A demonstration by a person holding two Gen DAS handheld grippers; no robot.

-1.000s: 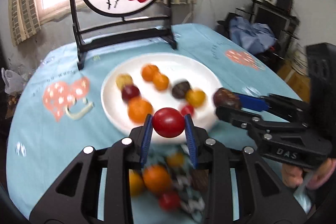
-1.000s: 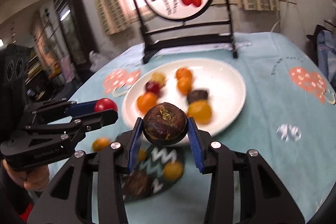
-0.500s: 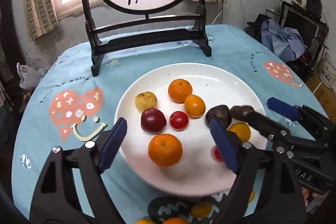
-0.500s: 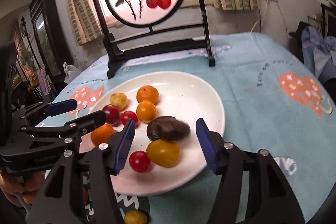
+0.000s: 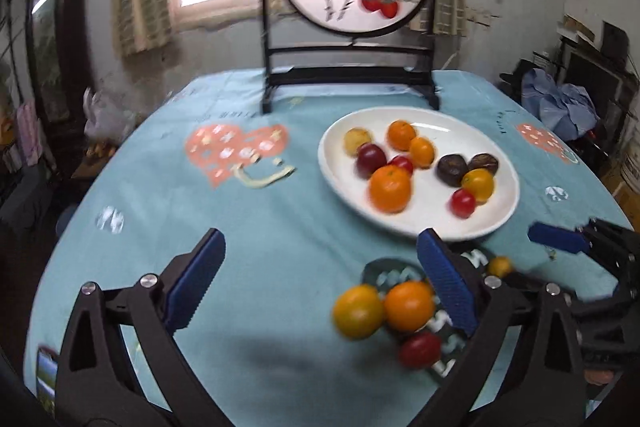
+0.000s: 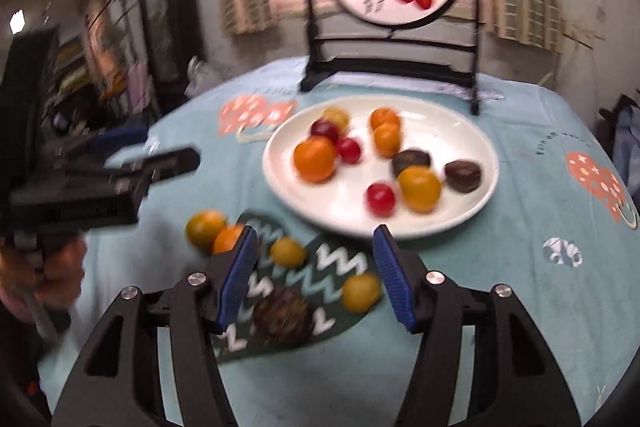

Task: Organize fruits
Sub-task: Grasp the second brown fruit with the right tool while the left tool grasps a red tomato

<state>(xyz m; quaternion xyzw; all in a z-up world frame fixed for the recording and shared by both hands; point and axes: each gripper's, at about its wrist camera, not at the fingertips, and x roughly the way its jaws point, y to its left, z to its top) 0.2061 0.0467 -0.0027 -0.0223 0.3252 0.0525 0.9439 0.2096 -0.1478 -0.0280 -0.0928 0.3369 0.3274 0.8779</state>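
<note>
A white plate (image 5: 508,211) (image 6: 486,147) holds several fruits: oranges, red tomatoes, a yellow tomato (image 6: 419,188) and two dark brown ones. More fruit lies on a dark zigzag-patterned mat (image 6: 328,263) in front of the plate: a yellow fruit (image 5: 358,311), an orange (image 5: 409,305), a red tomato (image 5: 420,349), a dark brown fruit (image 6: 284,315) and small yellow ones. My left gripper (image 5: 318,281) is open and empty, left of the mat. My right gripper (image 6: 314,277) is open and empty above the mat.
A round painted screen on a black stand (image 5: 352,75) stands at the back of the blue-clothed round table (image 5: 180,211). Furniture and clutter ring the table. My right gripper shows in the left wrist view (image 5: 560,239); my left shows in the right wrist view (image 6: 132,159).
Both grippers let go their fruit on the plate, a red tomato and a dark brown fruit. They pulled back open from the plate toward the mat; the left swung leftward.
</note>
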